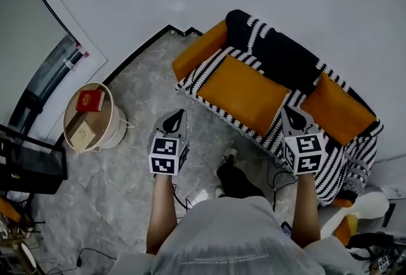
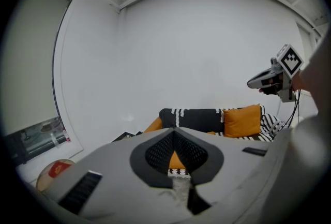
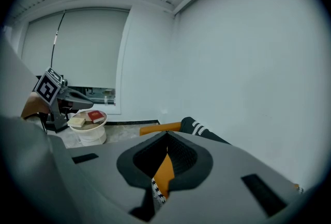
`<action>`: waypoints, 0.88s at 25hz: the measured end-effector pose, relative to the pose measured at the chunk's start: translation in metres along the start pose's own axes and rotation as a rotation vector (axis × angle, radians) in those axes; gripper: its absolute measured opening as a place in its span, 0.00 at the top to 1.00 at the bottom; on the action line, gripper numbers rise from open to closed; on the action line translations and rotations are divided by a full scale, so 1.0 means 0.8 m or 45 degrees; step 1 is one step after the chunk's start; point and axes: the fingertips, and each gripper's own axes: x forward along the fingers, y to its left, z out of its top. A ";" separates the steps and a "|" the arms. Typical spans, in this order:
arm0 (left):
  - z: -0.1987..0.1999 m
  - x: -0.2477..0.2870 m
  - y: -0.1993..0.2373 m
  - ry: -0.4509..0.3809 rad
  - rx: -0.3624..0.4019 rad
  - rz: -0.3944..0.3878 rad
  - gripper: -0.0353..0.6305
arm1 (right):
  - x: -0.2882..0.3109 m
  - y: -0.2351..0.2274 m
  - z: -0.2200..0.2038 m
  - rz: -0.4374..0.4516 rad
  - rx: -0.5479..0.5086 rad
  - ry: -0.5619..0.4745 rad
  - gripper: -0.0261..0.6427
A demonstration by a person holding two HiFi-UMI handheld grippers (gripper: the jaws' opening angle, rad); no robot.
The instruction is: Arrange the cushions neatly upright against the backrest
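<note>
A sofa with a black-and-white striped cover stands against the wall. One large orange cushion lies flat on its seat. A second orange cushion leans at the right end; it appears upright in the left gripper view. A black cushion with white stripes rests along the backrest. My left gripper hovers over the floor in front of the sofa's left part, shut and empty. My right gripper hangs over the seat's front edge between the two orange cushions, also shut and empty.
A round white side table with a red book and a tan book stands on the floor to the left. Cables trail on the floor near the person's dark shoe. A dark cabinet stands at the far left.
</note>
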 end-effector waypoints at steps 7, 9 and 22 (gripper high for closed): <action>-0.004 0.060 0.033 0.041 -0.011 -0.077 0.92 | 0.076 -0.005 0.007 -0.007 0.026 0.006 0.96; 0.001 0.084 0.043 0.046 -0.038 -0.107 0.92 | 0.104 -0.009 0.008 -0.002 0.032 0.017 0.96; 0.033 0.236 0.089 0.093 0.039 -0.270 0.92 | 0.226 -0.047 0.022 -0.082 0.116 0.128 0.96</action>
